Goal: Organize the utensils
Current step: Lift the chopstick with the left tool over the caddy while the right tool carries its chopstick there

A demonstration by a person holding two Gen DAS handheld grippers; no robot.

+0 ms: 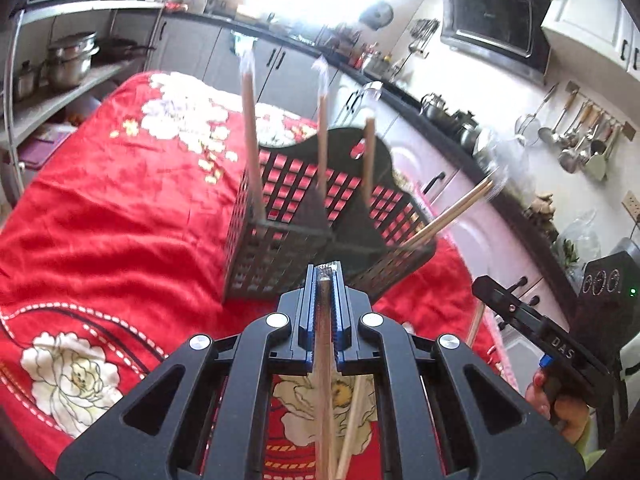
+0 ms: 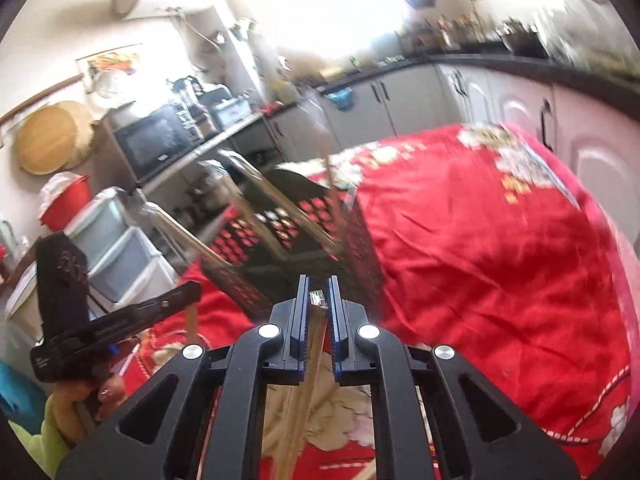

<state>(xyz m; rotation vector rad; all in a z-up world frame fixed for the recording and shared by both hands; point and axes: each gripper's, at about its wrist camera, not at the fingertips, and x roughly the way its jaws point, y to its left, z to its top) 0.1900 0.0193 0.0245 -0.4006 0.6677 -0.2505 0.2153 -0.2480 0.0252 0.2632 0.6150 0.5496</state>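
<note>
We see the worktop under a red floral cloth, and on it the black lattice utensil basket with its compartments. Three wooden-handled utensils already stand upright inside, and a pair of chopsticks leans out over the right corner.

The left gripper is pressed on a wooden stick, probably a chopstick, just in front of the basket. The right gripper pinches a bundle of chopsticks which hangs down below it.

What could go wrong, in our judgement: the basket is light and tall, so a push from a stick against its rim can tip it. The leaning pair can slide out. Thin sticks can also rotate in the pads and miss the compartment.

The left view shows the compartments and the standing handles sharply. The right view is blurred there, but it shows the other side of the basket and the left gripper from outside.
</note>
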